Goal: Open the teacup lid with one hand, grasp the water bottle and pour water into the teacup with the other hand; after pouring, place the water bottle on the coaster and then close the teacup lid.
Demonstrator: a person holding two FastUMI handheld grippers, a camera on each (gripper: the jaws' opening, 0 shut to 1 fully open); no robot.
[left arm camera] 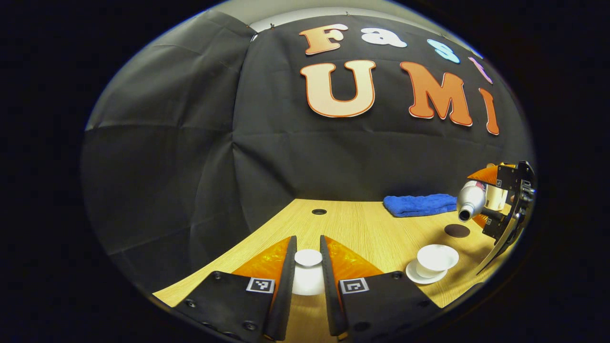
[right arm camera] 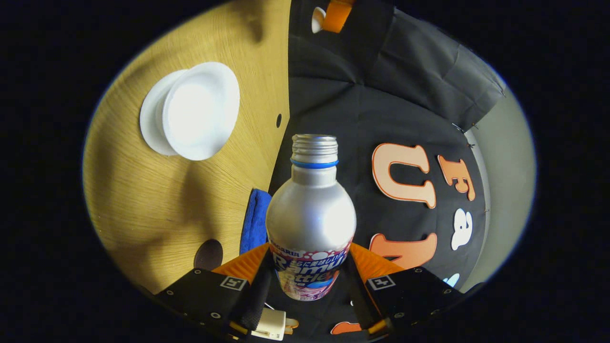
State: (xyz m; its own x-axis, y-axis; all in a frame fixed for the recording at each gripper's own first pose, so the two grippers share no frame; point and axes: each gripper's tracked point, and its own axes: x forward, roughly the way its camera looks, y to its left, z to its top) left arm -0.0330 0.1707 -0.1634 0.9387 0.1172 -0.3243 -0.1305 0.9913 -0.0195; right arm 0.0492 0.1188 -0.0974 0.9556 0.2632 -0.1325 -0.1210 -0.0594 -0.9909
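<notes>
My left gripper [left arm camera: 308,245] is shut on the white teacup lid [left arm camera: 308,280], gripping its knob and holding it over the table. The open white teacup [left arm camera: 436,257] stands on its saucer [left arm camera: 413,274] to the right. Above and to the right of it, my right gripper [left arm camera: 495,209] holds the silver water bottle [left arm camera: 471,200] tipped on its side, uncapped mouth toward the cup. In the right gripper view, that gripper [right arm camera: 309,267] is shut on the bottle [right arm camera: 310,214]; the teacup [right arm camera: 200,109] lies off to the left of the bottle's mouth. No water stream is visible.
A dark round coaster [left arm camera: 456,230] lies just behind the cup, and shows again as the coaster [right arm camera: 208,254]. A folded blue cloth [left arm camera: 419,205] rests at the back of the wooden table [left arm camera: 362,228]. A small round hole [left arm camera: 319,211] sits near the wall.
</notes>
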